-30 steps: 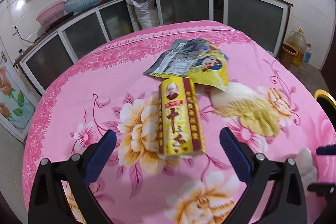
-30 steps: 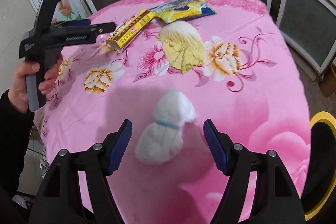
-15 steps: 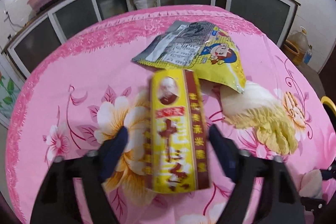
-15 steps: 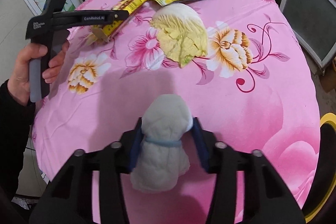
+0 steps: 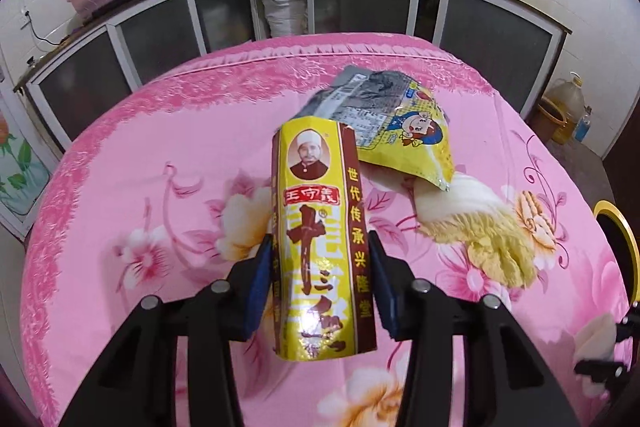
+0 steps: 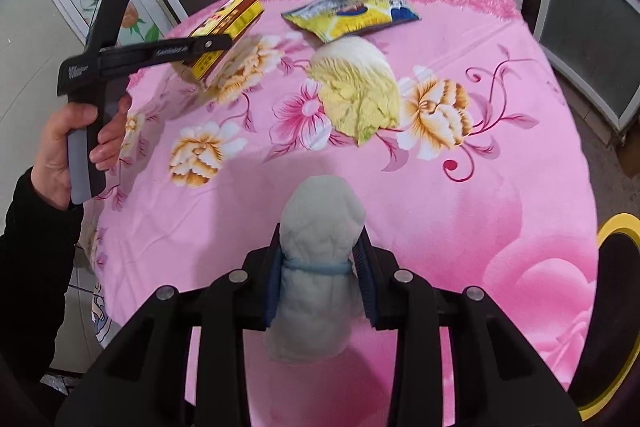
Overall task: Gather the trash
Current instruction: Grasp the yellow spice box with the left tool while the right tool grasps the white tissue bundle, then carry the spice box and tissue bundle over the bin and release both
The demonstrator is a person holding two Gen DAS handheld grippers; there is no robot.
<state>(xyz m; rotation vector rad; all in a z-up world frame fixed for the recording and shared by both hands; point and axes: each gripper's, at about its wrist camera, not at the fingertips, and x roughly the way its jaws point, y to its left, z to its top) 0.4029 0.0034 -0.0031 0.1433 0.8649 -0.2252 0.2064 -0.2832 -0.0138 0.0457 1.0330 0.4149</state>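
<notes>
My left gripper (image 5: 320, 279) is shut on a yellow and brown spice box (image 5: 320, 239) and holds it lifted above the pink flowered tablecloth (image 5: 160, 147); the box also shows in the right wrist view (image 6: 224, 35). My right gripper (image 6: 320, 279) is shut on a white rolled wad with a blue band (image 6: 316, 267), raised off the cloth. A yellow snack wrapper (image 5: 392, 127) lies farther back, also seen in the right wrist view (image 6: 352, 13). A pale cabbage leaf (image 5: 472, 227) lies beside it, in the right wrist view (image 6: 356, 91) too.
Kitchen cabinets (image 5: 360, 7) run behind the round table. A black bin with a yellow rim (image 6: 616, 291) stands at the right of the table, also showing in the left wrist view (image 5: 620, 243). An oil jug and bucket (image 5: 560, 111) sit on the floor at the right.
Both grippers closed from open: the left on the spice box, the right on the white wad. Both items have since been lifted off the cloth.
</notes>
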